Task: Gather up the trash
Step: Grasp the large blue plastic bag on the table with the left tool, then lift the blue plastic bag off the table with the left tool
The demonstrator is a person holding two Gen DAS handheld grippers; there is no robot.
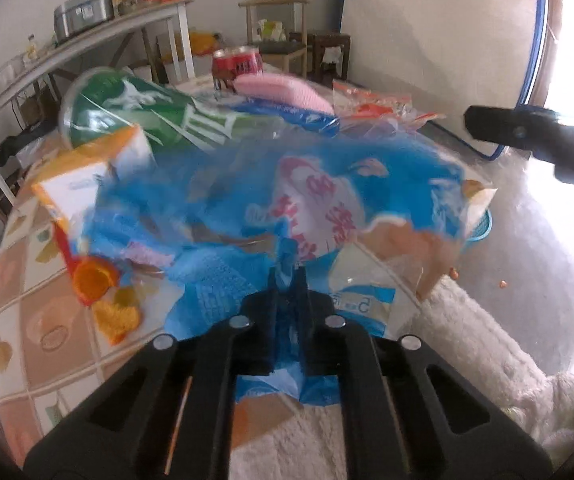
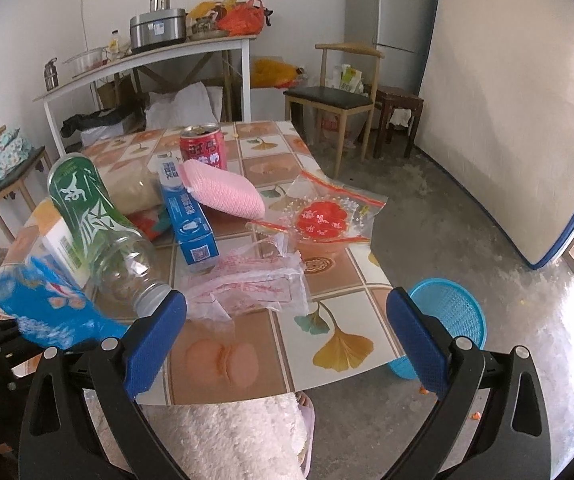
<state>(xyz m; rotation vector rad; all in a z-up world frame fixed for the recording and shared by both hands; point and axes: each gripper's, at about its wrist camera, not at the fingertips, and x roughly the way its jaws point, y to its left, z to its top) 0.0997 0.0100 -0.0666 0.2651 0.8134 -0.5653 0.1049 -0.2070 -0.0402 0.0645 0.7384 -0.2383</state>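
My left gripper is shut on a blue plastic wrapper with pink print. The wrapper bulges up in front of the camera, blurred, and hides much of the table. In the right wrist view the same blue wrapper hangs at the lower left. My right gripper is open over the near table edge with nothing between its blue pads. Just beyond it lies a crumpled clear bag with pink print. A blue basket stands on the floor to the right of the table.
On the tiled table lie a green-labelled clear bottle, a blue box, a pink mesh pad, a red can, a red-printed clear bag and an orange-and-white carton. Fluffy white fabric lies below the near edge.
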